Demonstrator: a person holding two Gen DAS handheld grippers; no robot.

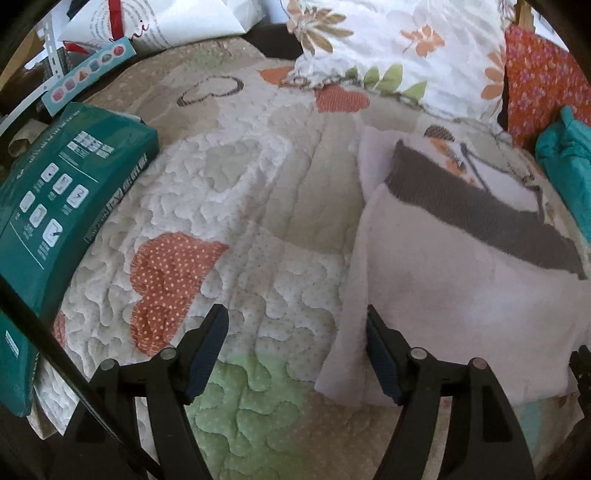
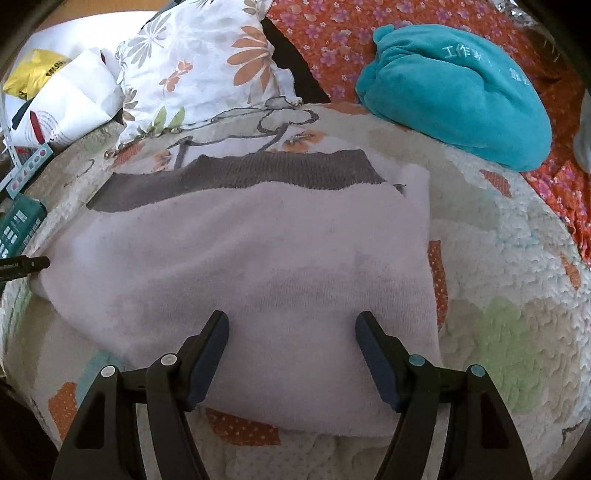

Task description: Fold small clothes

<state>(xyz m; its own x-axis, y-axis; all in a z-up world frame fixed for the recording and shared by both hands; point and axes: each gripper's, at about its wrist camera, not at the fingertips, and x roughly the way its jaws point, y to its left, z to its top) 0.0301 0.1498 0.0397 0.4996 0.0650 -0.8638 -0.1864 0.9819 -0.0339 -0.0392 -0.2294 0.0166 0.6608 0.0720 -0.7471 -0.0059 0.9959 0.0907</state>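
Note:
A small pale pink garment (image 2: 258, 266) with a grey ribbed waistband (image 2: 236, 177) lies flat on the quilted bedspread (image 2: 498, 258). My right gripper (image 2: 291, 325) is open and empty, just above the garment's near edge. In the left wrist view the same garment (image 1: 443, 288) lies to the right, its waistband (image 1: 480, 210) slanting away. My left gripper (image 1: 295, 321) is open and empty over the quilt (image 1: 240, 206), its right finger at the garment's left edge. The tip of the left gripper shows at the left edge of the right wrist view (image 2: 26, 266).
A teal box (image 1: 55, 221) lies at the left on the quilt. A floral pillow (image 1: 399, 44) and white bags (image 1: 147, 22) sit at the back. A teal rolled cloth (image 2: 458, 96) rests on an orange floral fabric (image 2: 332, 37) at the back right.

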